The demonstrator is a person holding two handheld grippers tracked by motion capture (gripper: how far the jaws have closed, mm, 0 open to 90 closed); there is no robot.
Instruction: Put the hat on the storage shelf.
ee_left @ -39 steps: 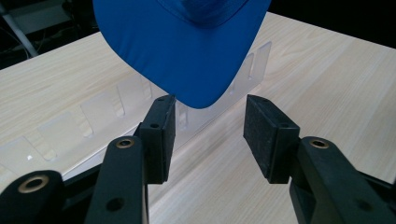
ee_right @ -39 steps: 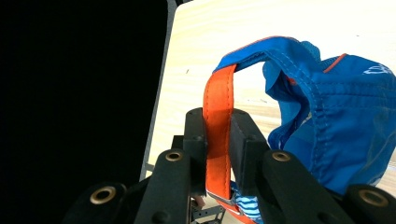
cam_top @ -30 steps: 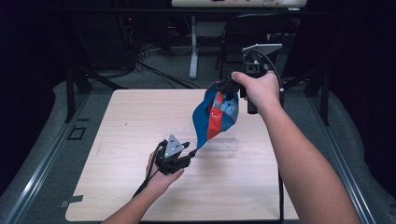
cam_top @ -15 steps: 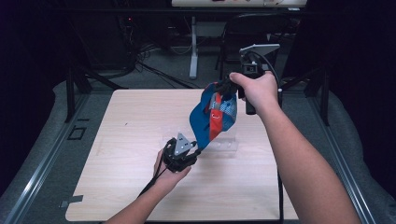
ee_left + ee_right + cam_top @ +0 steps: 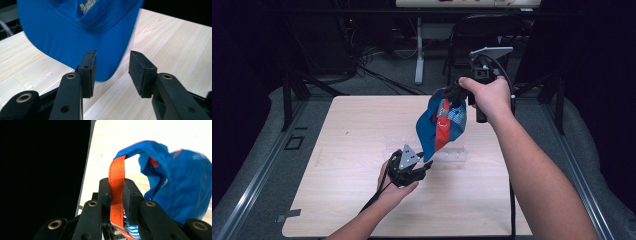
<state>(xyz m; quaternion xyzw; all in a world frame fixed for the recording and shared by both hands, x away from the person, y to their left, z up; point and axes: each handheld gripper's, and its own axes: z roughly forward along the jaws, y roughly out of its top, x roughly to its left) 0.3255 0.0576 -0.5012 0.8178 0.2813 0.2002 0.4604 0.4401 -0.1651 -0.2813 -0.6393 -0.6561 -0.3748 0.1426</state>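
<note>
- We see the right tool (image 5: 458, 94) lifted over the 1 o'clock part of the pale wood-grain surface (image 5: 337, 200). Its jaws are closed tight on the orange stitched strap (image 5: 116, 192) of a blue fabric cap with a red-orange panel (image 5: 441, 125), which hangs in the air below it.
- The cap's lowest edge dangles near the centre of the surface, just at the left tool (image 5: 424, 169). That tool's jaws stand wide apart and hold nothing. In the left gripper view the blue brim (image 5: 100, 57) sits just beyond and between its pads (image 5: 140, 73).
- We judge the main risk to be the strap sliding out. Only a narrow band is pinched, and the whole cap's weight hangs from it, so a jerk of the right hand could pull it free and drop the cap.
- If the left tool closes now, we think it may catch only the very tip of the brim, or miss it. The fabric looks blurred, so it may be swinging, and a late close would meet air.
- A clear flat plastic piece (image 5: 452, 155) lies on the surface under the cap, toward 3 o'clock of the left tool. A low sweep could knock it aside.
- If both tools pull apart hard, we expect the strap or the stitching to take the strain.
</note>
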